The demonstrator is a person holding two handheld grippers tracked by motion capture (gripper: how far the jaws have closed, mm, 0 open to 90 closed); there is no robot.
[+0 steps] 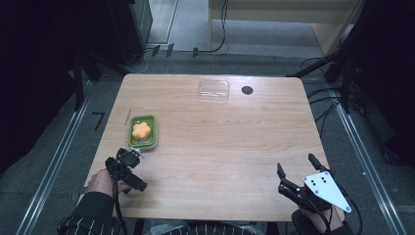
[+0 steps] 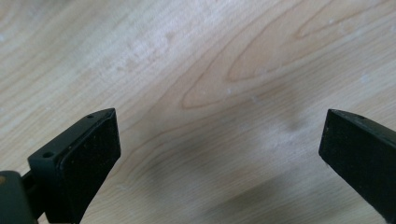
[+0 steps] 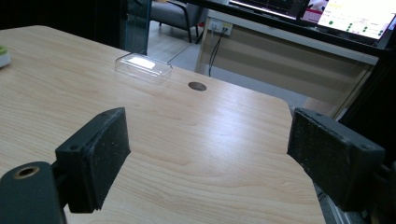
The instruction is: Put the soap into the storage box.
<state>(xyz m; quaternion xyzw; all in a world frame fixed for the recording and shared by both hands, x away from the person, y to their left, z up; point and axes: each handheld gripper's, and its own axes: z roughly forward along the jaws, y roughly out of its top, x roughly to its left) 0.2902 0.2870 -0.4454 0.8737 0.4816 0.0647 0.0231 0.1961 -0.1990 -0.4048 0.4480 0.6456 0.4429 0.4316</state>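
Near the surface's left edge sits the green tray (image 1: pixel 152 128) holding an orange sponge (image 1: pixel 141 129) — untouched; left gripper (image 1: pixel 133 155) just beside it, right gripper (image 1: pixel 295 169) well apart, jaws apart on both — nothing grasped yet.

A wooden table (image 1: pixel 220 156) carries a green tray (image 1: pixel 152 139) and clear lid (image 1: pixel 214 90).

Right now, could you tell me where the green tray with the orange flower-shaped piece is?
In the high view, the green tray sits on the table's left side, just ahead of the left claw.
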